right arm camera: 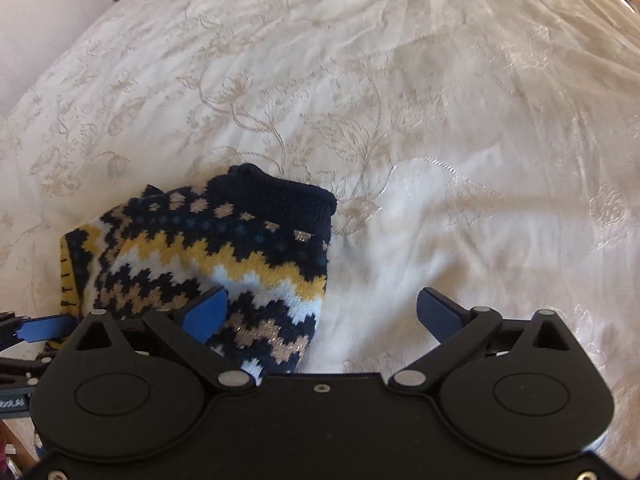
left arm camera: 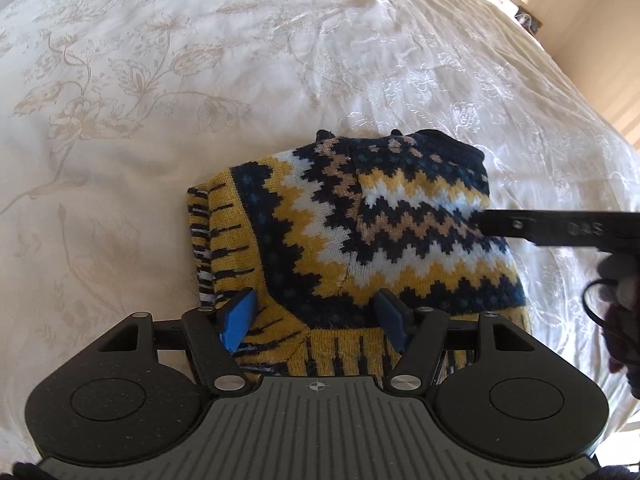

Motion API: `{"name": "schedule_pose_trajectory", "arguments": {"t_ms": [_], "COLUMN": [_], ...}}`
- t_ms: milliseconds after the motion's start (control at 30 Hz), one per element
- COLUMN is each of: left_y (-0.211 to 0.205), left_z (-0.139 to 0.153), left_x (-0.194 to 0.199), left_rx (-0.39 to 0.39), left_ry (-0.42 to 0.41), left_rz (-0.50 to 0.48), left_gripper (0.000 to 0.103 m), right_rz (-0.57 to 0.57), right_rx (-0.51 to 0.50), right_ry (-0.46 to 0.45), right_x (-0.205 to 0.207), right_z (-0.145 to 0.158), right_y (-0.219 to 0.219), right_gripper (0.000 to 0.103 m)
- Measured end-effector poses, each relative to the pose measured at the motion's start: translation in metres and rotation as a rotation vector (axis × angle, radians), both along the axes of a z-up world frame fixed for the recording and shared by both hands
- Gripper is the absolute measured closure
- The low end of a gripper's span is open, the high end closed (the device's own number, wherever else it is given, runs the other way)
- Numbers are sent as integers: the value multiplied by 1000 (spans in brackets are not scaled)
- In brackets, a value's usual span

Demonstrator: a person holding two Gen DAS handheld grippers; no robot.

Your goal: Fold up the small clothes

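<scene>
Your knitted zigzag sweater (left arm camera: 360, 232) lies folded into a compact bundle on the embroidered white bedspread (left arm camera: 160, 80), its navy ribbed collar (right arm camera: 288, 192) at the far end and its yellow-and-navy striped hem (left arm camera: 340, 352) at the near end, right under your left tool. So the bundle's long axis runs roughly away from you, from hem to collar.

Your left gripper (left arm camera: 316, 314) sits directly over that near hem. Its jaws stand apart with the knit between and beneath the blue pads (left arm camera: 240, 316), but nothing is pinched yet. Your right gripper (right arm camera: 324, 312) is also spread wide. Its left pad (right arm camera: 206, 312) overlaps the sweater's right edge, while the other pad hangs over bare bedspread. From the left camera, one right finger (left arm camera: 560, 230) reaches in across the bundle's right side.

The left gripper is the nearer one and is squarely centred on the garment. The right is offset to the bundle's outer edge. If another fold remains, it probably goes hem toward collar along that axis, so the left leads and the right must shift inward to match.
</scene>
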State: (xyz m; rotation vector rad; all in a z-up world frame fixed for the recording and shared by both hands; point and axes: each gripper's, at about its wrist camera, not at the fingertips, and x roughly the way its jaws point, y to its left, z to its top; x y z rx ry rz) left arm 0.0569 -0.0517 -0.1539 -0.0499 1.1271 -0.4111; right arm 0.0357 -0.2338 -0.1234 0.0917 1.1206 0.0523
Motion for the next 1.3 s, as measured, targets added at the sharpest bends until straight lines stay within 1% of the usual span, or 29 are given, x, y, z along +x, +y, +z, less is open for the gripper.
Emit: {"name": "schedule_pose_trajectory", "arguments": {"t_ms": [67,133,200,267,367,467,533,600,633,700,867,933,1167,1300], "left_y": [-1,-1,-2,-5,-6,-7,-9,-13,-14,-15,-10,-7,7,10], "left_z": [1,0,-2,-4,-6,-7,-9,-8,-8,-6,5,8,22,40], "left_x": [-7,-12,-16,-18,-18,-19,-19,-21,-22,-25,-38,-45,-78,-101], "left_rx": [15,25,35,50,60,50,48,50,52,62,75,85,83,80], "left_ry": [-19,-35,-49,-60,-79,-82,-84,-87,-90,-97,-120,-123,-105,-135], "left_rz": [-15,-30,-47,-70,-95,-101,-123,-152,-162,-170,-144,-124,-39,4], "left_gripper": [39,38,38,36,31,24,16,10,7,7,6,1,1,1], "right_rz": [7,20,30,7,-38,-41,-33,-37,-44,-63,-83,-77,-76,-96], "right_rx": [0,-19,-45,-56,-60,-87,-101,-94,-90,-77,-46,-36,8,25], "right_ry": [-19,-9,44,70,73,68,52,38,30,14,-12,-17,-47,-92], "right_x": [-21,-38,-47,-50,-48,-47,-51,-54,-56,-61,-80,-87,-121,-140], "right_z": [7,6,-7,-22,-33,-32,-30,-28,-26,-22,-10,-6,11,29], "right_y": [4,12,19,21,25,30,33,31,29,27,27,28,26,21], "right_gripper": [2,2,2,1,1,1,1,1,1,1,1,1,1,1]}}
